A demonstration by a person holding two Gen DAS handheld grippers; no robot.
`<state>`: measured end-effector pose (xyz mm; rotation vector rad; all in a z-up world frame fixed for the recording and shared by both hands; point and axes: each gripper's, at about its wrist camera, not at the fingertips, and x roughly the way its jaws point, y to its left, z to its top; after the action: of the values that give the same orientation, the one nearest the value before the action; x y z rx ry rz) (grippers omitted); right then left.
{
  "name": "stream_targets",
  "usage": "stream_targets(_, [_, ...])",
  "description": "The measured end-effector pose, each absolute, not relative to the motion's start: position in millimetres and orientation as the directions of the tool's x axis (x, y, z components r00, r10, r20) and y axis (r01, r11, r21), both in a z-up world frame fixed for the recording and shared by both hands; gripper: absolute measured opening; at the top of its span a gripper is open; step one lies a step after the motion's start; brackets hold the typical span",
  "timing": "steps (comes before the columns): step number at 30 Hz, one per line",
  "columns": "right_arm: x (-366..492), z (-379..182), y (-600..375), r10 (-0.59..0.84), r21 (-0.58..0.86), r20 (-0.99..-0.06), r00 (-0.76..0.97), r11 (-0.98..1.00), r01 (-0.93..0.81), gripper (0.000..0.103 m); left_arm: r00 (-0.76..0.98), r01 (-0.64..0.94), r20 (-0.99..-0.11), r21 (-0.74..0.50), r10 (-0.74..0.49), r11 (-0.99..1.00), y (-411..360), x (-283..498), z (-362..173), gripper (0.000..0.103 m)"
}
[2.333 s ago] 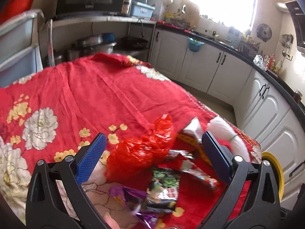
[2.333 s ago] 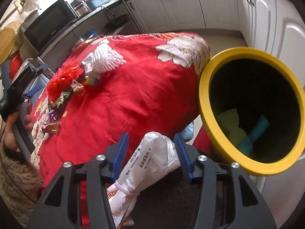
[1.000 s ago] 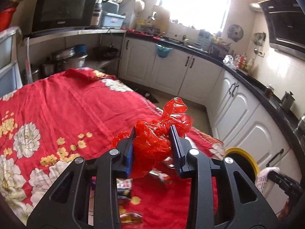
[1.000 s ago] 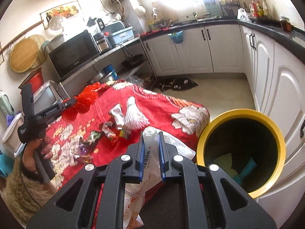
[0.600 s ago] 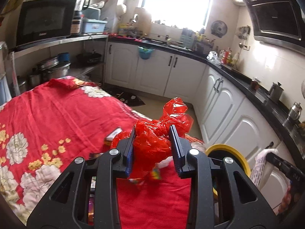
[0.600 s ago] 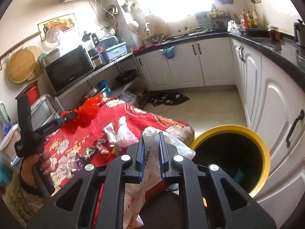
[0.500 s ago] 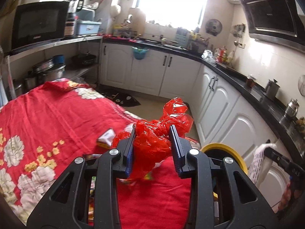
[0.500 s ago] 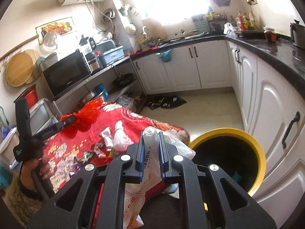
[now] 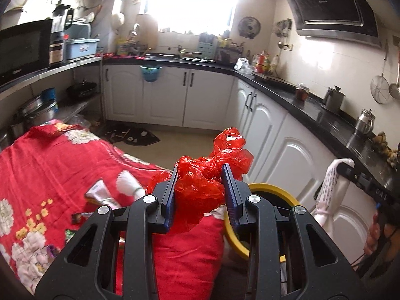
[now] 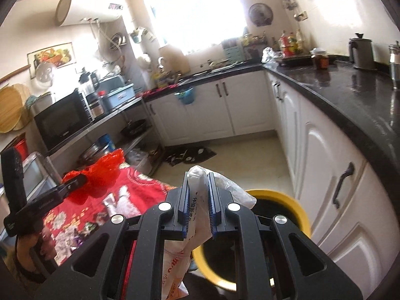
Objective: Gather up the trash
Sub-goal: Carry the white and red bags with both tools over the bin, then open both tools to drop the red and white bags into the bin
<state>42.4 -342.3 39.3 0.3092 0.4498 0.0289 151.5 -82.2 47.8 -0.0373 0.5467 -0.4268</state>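
- Trash: a crumpled red plastic bag [image 9: 202,185] is clamped between the fingers of the left gripper [image 9: 200,195], lifted above the table [image 9: 50,165] edge, just beside the yellow bin [image 9: 272,190].
- A white plastic bag [image 10: 198,200] with printed lettering is pinched tight between the nearly closed fingers of the right gripper [image 10: 198,200], held up next to the same yellow bin.
- The table carries a red cloth with white and yellow flowers; on it, back from the yellow bin, lie small wrappers [image 9: 100,196] and a white tufted piece [image 9: 128,183]. Their number cannot be told.
- The room is a kitchen: white cabinets [image 10: 332,190] under a black counter [image 10: 350,95] stand just behind the yellow bin, a bright window [image 9: 190,2] lies beyond it, a microwave [image 10: 61,121] sits on a shelf past the table.
- The red bag is glossy, translucent and bunched; the white one hangs limp.
- Count: two bags held, one per gripper; one bin, dark inside with a yellow rim.
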Motion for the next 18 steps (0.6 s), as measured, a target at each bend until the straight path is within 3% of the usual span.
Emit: stream_targets(18, [38.6, 31.0, -389.6, -0.095, 0.250, -0.390, 0.916, 0.946, 0.204, 0.012, 0.693, 0.516, -0.533, -0.103, -0.485, 0.850, -163.0, 150.8, 28.1, 0.026])
